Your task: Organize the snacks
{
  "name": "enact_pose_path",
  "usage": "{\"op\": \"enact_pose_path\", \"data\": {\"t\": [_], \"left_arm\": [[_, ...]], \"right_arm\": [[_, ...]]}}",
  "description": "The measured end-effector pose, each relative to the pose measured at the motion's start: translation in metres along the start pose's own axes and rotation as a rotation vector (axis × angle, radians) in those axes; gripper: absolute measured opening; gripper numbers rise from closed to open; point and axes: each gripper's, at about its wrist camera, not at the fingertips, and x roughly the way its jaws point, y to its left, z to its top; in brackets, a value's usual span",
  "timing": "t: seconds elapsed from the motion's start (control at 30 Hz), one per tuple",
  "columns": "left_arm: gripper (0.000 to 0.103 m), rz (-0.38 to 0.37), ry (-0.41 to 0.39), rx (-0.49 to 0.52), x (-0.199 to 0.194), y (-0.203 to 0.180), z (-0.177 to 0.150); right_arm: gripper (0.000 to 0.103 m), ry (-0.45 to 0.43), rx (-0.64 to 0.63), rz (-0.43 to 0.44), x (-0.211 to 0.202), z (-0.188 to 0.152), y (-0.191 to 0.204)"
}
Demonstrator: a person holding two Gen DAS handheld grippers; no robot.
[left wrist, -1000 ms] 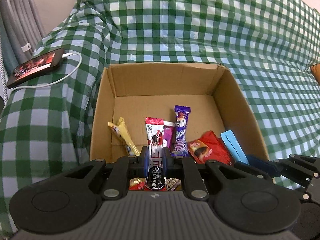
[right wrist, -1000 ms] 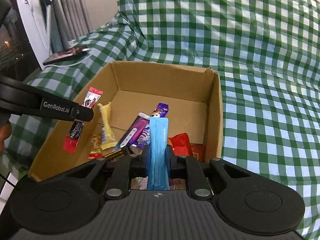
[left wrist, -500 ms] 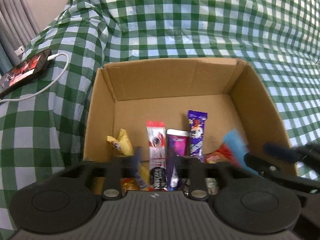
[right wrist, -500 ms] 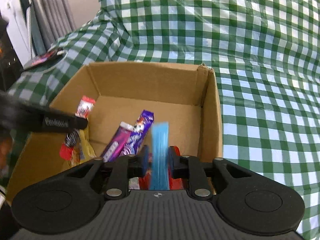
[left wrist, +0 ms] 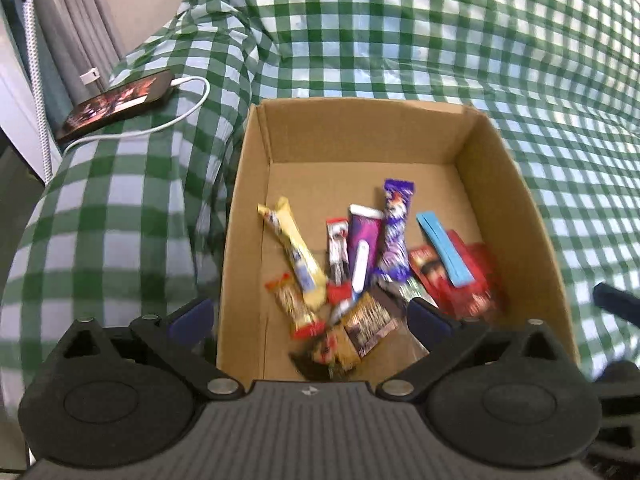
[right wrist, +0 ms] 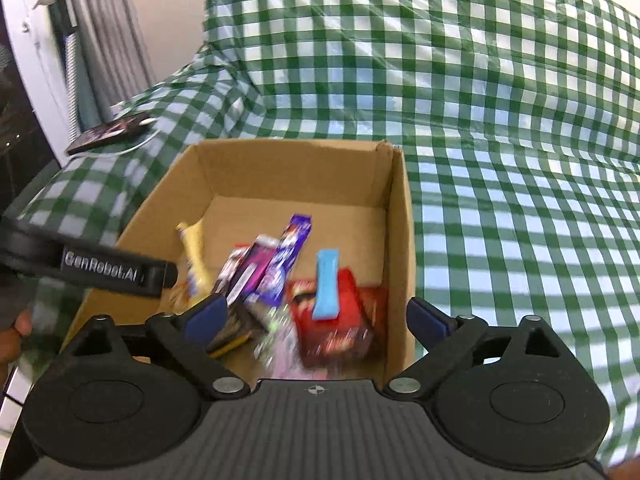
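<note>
An open cardboard box (left wrist: 516, 184) (right wrist: 400, 208) sits on the green checked cloth and holds several snack packets. In the left wrist view the red Nescafe stick (left wrist: 337, 252) lies among a yellow bar (left wrist: 292, 252) and purple packets (left wrist: 394, 224), and the blue stick (left wrist: 444, 254) lies on red packets (left wrist: 472, 280). The blue stick (right wrist: 326, 288) also shows in the right wrist view. My left gripper (left wrist: 310, 320) is open and empty above the box's near edge. My right gripper (right wrist: 318, 316) is open and empty above the box.
A phone (left wrist: 116, 104) with a white cable (left wrist: 180, 120) lies on the cloth to the left of the box. Curtains (right wrist: 96, 52) hang at the far left. The left gripper's finger (right wrist: 116, 270) reaches across the right wrist view.
Both grippers have opened. The Nescafe stick has dropped from my left gripper and the blue stick from my right gripper; both now lie in the box. Both grippers have pulled back.
</note>
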Motion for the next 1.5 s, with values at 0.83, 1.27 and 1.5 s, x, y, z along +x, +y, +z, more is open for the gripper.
{"op": "enact_pose_path", "data": {"t": [0.83,1.27,1.5], "left_arm": [[0.103,0.128,-0.148,-0.021,-0.116,-0.026,-0.114],[0.103,0.134,-0.176,-0.024,-0.132,-0.020,-0.125],[0.103,0.152,-0.188,-0.018,-0.132,-0.021,-0.127]], "right_arm": [[0.103,-0.189,-0.095,-0.082,-0.131,-0.081,-0.006],[0.103,-0.202,-0.095,-0.167,-0.143,-0.087,-0.004],[0.103,-0.222,-0.120,-0.148,-0.148,-0.089,0.002]]}}
